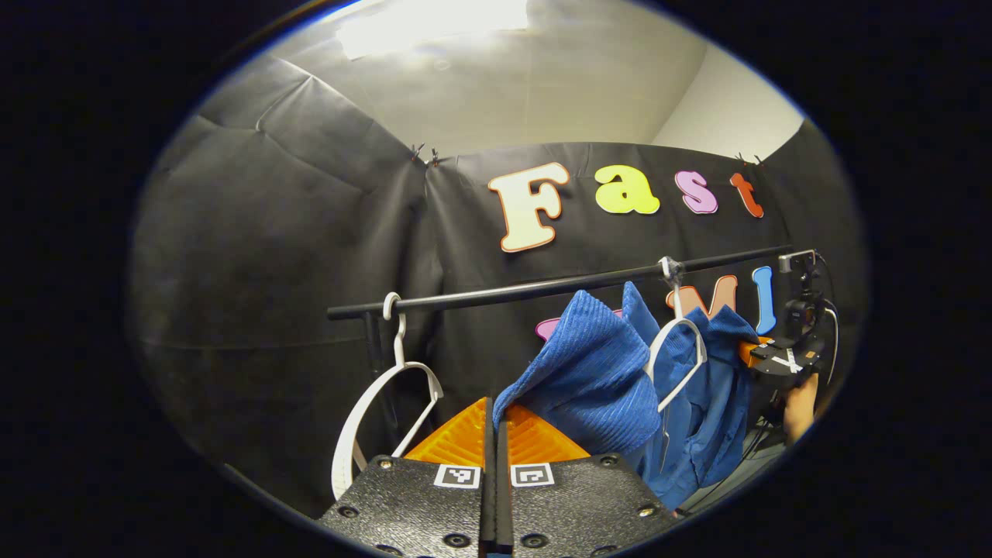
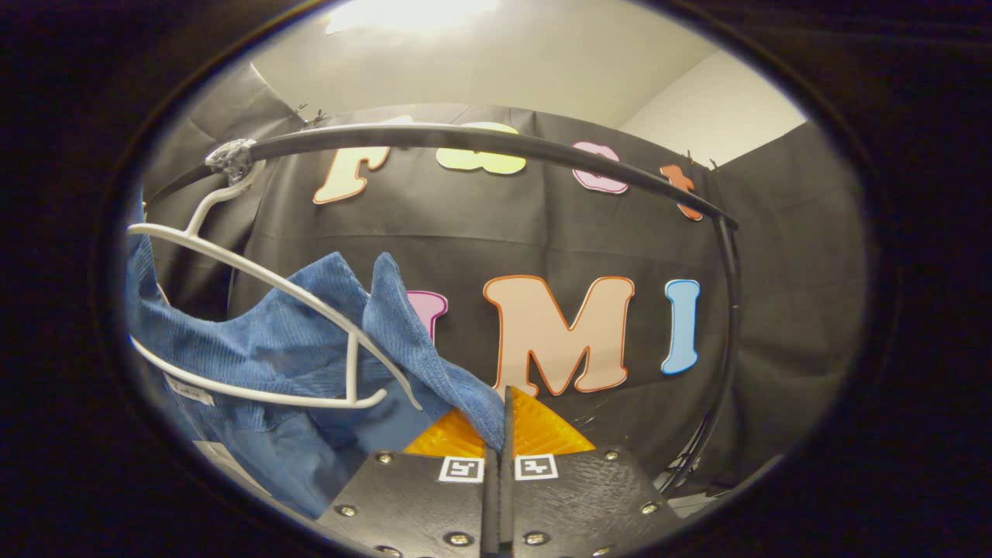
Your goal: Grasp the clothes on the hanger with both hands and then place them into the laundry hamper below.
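- Pinching a fold of the blue garment, the left gripper has its jaws drawn together with almost no gap; the cloth emerges at the fingertips and rises up and to the right.
- In the right gripper view, the right gripper likewise has its jaws closed to a thin slit, with an edge of the blue garment caught between the tips on their left side.
- The garment is ribbed blue fabric, spread between the two grippers and draped over a white hanger; in the right gripper view the same white hanger lies tilted, its lower bar and one shoulder arm bare in front of the cloth.
- The hanger's hook is looped over a black rail that runs across the booth; in the right gripper view the black rail arches overhead and bends down at the right.
- A second white hanger, carrying nothing, hangs near the rail's left end, well apart from the garment.
- At the right of the left gripper view the other gripper sits just beside the garment's far edge, with a person's hand below it.
- Black cloth wall behind; pale ceiling above.
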Tool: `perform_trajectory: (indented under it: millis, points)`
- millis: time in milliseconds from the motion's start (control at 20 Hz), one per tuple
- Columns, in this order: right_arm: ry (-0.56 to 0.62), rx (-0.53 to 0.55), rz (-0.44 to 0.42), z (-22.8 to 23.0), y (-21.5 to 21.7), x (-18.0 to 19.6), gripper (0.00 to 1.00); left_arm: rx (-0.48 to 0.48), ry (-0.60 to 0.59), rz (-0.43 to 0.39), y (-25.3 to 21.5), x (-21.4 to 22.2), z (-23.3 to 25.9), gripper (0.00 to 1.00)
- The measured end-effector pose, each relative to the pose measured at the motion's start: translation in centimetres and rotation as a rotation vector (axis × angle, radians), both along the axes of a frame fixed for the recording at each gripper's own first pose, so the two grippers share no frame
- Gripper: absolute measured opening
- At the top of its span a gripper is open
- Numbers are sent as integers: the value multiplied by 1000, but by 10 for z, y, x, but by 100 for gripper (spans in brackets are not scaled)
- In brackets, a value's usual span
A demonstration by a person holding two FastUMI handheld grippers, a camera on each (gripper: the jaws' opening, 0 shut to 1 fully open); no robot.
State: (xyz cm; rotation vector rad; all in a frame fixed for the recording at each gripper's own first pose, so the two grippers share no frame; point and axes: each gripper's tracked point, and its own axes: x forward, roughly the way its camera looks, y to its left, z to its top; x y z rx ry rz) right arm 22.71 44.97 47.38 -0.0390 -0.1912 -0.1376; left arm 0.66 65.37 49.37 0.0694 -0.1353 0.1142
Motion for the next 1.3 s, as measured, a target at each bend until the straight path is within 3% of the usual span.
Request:
perform_trajectory:
  millis: [300,750,900,1050,1150,1300]
  points:
    - [120,114,98,-19,6,40,0,-73,58,-47,-9,36,-9,0]
    - [157,149,99,-24,-7,84,1,-73,68,-34,-5,81,-7,0]
    - [180,144,78,-40,-11,94,1,-101,88,-30,0,95,-22,0]
    - [205,155,86,-67,-7,104,1,-133,148,-94,-18,109,-55,0]
    - [218,145,92,-85,-2,108,1,-127,179,-95,-23,115,-75,0]
    - [211,122,102,-97,10,92,1,-113,190,-93,-25,118,-91,0]
